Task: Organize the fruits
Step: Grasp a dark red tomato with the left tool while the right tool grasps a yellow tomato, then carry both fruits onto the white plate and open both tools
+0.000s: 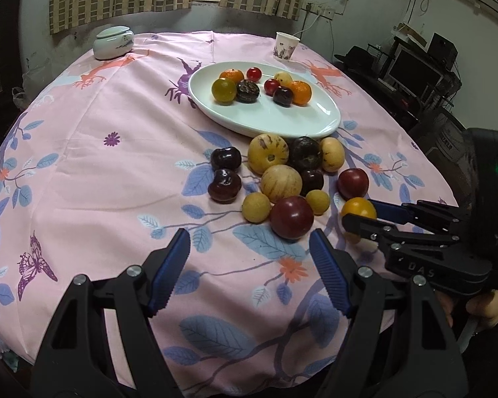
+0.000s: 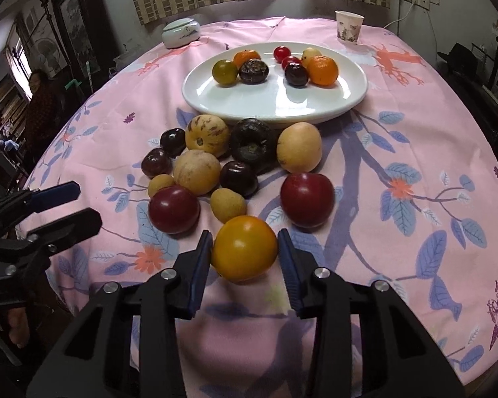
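The right gripper [image 2: 245, 258] pinches a yellow tomato [image 2: 244, 248] in its jaws at the desk's near edge. The left gripper [image 1: 249, 268] hovers spread, empty. Next, seemingly, a lift toward the white plate [image 2: 348, 99] at twelve o'clock.

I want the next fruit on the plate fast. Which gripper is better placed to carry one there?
Right. The right gripper already has the yellow-orange fruit between its pads, in front of the white plate. The left gripper is open with nothing between its fingers.
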Demonstrator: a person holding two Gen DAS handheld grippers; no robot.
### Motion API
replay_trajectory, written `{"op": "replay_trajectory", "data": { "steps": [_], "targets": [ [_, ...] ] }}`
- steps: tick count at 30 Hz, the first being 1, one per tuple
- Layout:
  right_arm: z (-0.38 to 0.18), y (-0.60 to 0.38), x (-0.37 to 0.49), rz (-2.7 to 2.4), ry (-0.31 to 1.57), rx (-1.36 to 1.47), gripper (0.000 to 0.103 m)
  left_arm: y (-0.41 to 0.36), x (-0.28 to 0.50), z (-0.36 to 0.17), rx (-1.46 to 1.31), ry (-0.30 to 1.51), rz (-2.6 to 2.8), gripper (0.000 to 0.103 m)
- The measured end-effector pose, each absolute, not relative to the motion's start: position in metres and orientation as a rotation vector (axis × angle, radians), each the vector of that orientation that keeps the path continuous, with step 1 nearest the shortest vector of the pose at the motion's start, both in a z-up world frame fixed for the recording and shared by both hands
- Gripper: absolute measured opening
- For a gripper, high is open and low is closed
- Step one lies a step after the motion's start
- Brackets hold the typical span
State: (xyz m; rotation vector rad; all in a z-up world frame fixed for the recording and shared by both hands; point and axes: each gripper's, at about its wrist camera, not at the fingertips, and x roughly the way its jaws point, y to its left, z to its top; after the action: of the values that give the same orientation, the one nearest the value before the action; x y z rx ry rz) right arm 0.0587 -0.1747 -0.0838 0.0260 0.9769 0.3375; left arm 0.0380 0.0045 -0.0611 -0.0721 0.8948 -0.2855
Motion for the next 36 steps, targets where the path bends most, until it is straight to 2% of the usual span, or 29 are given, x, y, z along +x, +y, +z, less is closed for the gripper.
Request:
{"op": "replay_trajectory", "data": {
  "steps": [7,9,11,14,16,17,36],
  "targets": [
    [-0.072,-0.221,0.041,0.261,0.938,0.112,0.041,-0.031,0.049,-0.082,-0.035,0.936,-0.333,0.075],
    [-0.076,-0.229,0.040,0.264,0.950,0.139,0.041,-0.040,0.054,-0.088,-0.033,0.955,-0.342,0.063],
    [-0.080,-0.236,0.038,0.266,0.962,0.157,0.041,-0.047,0.059,-0.094,-0.030,0.965,-0.338,0.057],
    [-0.081,-0.243,0.036,0.265,0.962,0.174,0.041,-0.053,0.067,-0.099,-0.029,0.968,-0.319,0.057],
    [-0.082,-0.245,0.035,0.265,0.961,0.182,0.041,-0.054,0.072,-0.101,-0.043,0.962,-0.309,0.050],
    [-0.082,-0.246,0.035,0.265,0.963,0.183,0.041,-0.054,0.075,-0.101,-0.042,0.953,-0.295,0.041],
    [-0.066,-0.206,0.028,0.336,0.945,0.140,0.041,-0.028,0.041,-0.070,-0.094,0.886,-0.356,0.039]
  ]
}}
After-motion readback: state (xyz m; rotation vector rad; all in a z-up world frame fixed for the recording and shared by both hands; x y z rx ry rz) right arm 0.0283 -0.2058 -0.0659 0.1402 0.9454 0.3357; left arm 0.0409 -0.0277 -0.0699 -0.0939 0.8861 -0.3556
